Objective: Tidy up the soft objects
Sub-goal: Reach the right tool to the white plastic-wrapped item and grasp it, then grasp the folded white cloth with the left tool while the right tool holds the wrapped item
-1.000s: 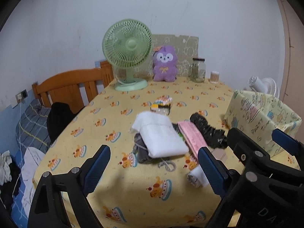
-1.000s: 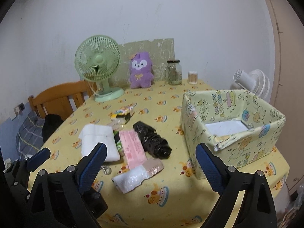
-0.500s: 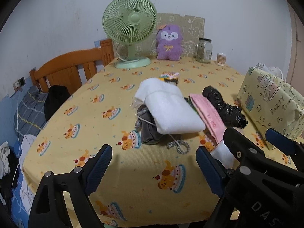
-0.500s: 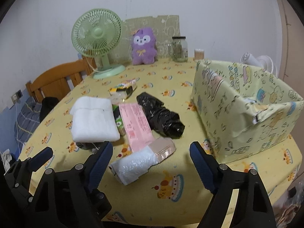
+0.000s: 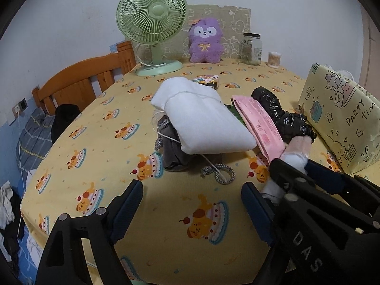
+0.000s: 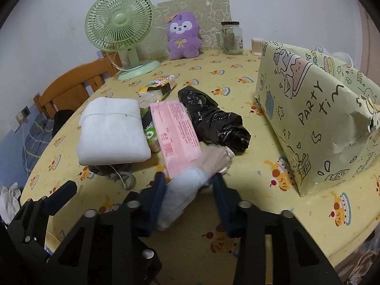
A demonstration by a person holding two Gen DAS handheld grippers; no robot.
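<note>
My right gripper (image 6: 187, 185) is closing around a white soft pack in clear wrap (image 6: 180, 190), which lies near the table's front edge; its pads press the pack's sides. In the left wrist view the same right gripper (image 5: 296, 173) flanks the pack (image 5: 293, 160). My left gripper (image 5: 191, 190) is open and narrowing slightly, with only the yellow tablecloth (image 5: 166, 213) between its fingers. Beyond lie a folded white towel (image 5: 204, 121) on a grey drawstring pouch (image 5: 173, 147), a pink pack (image 6: 175, 128) and a black bag bundle (image 6: 213, 118). A paper-covered box (image 6: 315, 118) stands right.
At the back of the table stand a green fan (image 5: 152, 21), a purple plush (image 5: 205, 40), a glass jar (image 5: 251, 47) and a cotton swab tub (image 5: 274, 59). A snack packet (image 6: 159, 87) lies mid-table. A wooden chair (image 5: 78, 85) and bedding (image 5: 33, 137) are left.
Both grippers came down and closer to the table. The right gripper's jaws went from wide open to narrow around the white pack. The left jaws stayed wide.
</note>
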